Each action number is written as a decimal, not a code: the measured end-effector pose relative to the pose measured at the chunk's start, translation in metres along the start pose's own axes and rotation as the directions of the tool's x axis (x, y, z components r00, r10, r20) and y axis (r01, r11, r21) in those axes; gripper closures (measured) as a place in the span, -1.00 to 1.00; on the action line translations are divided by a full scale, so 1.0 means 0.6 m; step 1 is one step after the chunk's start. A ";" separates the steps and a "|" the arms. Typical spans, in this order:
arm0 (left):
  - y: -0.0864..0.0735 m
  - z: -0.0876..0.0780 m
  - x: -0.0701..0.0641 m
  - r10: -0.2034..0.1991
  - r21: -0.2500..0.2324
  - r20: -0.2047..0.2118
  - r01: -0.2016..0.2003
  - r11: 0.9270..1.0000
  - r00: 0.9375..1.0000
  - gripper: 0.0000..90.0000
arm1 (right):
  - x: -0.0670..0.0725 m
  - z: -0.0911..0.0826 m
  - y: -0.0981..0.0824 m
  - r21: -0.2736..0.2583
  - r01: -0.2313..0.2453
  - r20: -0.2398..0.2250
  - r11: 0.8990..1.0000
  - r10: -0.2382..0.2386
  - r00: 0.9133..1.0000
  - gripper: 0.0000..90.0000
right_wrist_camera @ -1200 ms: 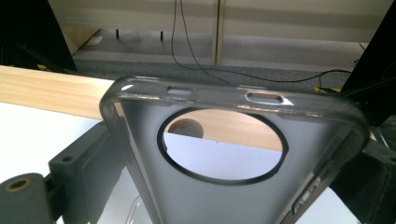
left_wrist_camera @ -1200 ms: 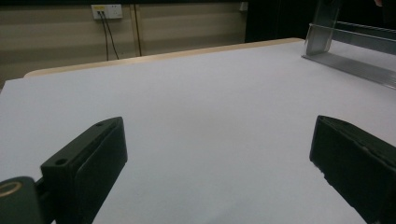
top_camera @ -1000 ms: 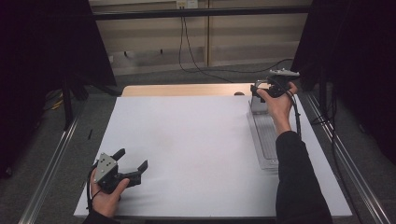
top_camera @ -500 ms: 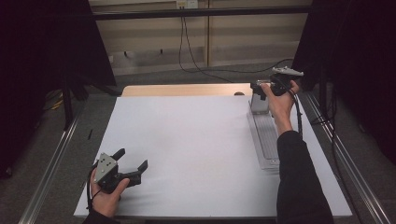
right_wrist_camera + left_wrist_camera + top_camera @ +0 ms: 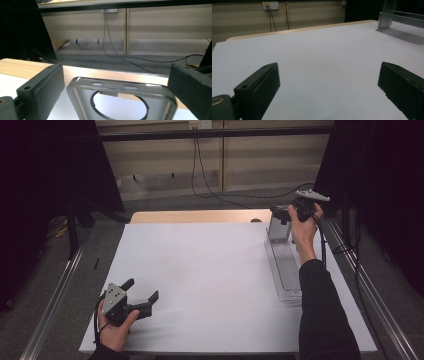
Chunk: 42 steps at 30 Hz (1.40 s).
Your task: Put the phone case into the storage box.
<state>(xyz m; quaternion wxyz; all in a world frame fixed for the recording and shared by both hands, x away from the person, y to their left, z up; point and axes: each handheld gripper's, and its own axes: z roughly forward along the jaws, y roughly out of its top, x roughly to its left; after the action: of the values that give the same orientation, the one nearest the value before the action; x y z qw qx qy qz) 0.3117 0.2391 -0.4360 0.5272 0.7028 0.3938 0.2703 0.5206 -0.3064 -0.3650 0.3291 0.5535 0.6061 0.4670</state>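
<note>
Presently logged: translucent grey phone case [image 5: 120, 100], upright at the desk's [image 5: 200, 270] two o'clock in a clear acrylic rack [image 5: 286, 270], bracketed ungripped by the wide-open right gripper [image 5: 280, 212]. Closing judged next. Left gripper [image 5: 142, 292] idle at seven o'clock, open, empty.

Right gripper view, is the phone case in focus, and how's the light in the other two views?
Right gripper view: the phone case is close and slightly soft, its right edge blurred, while the wall behind looks sharper. High view: the table is evenly lit, the surroundings fall to black. Left gripper view: dim, the near jaws soft, no glare.
</note>
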 end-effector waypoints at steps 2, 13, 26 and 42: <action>0.000 0.000 0.000 0.000 -0.001 0.001 0.000 1.000 1.000 -0.91 | -0.001 -0.001 0.001 -0.004 -0.009 0.007 1.000 0.009 1.000 -1.00; -0.001 -0.007 0.000 0.006 -0.004 -0.006 -0.006 1.000 1.000 -0.91 | 0.009 -0.008 0.018 -0.052 0.011 -0.033 0.999 -0.013 0.999 -1.00; 0.000 -0.011 -0.003 0.006 -0.026 0.025 -0.006 1.000 1.000 -0.92 | 0.010 -0.036 0.030 -0.087 0.052 -0.035 0.995 -0.055 0.998 -1.00; 0.009 -0.007 -0.002 -0.010 -0.082 0.037 0.013 0.997 0.999 -0.94 | -0.006 -0.094 -0.001 -0.104 0.054 -0.051 0.993 -0.060 0.997 -1.00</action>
<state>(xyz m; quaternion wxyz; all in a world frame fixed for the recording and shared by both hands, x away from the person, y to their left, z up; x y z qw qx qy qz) 0.3090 0.2394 -0.4297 0.5642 0.6832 0.3767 0.2702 0.4695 -0.3210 -0.3464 0.3538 0.5054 0.6054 0.5029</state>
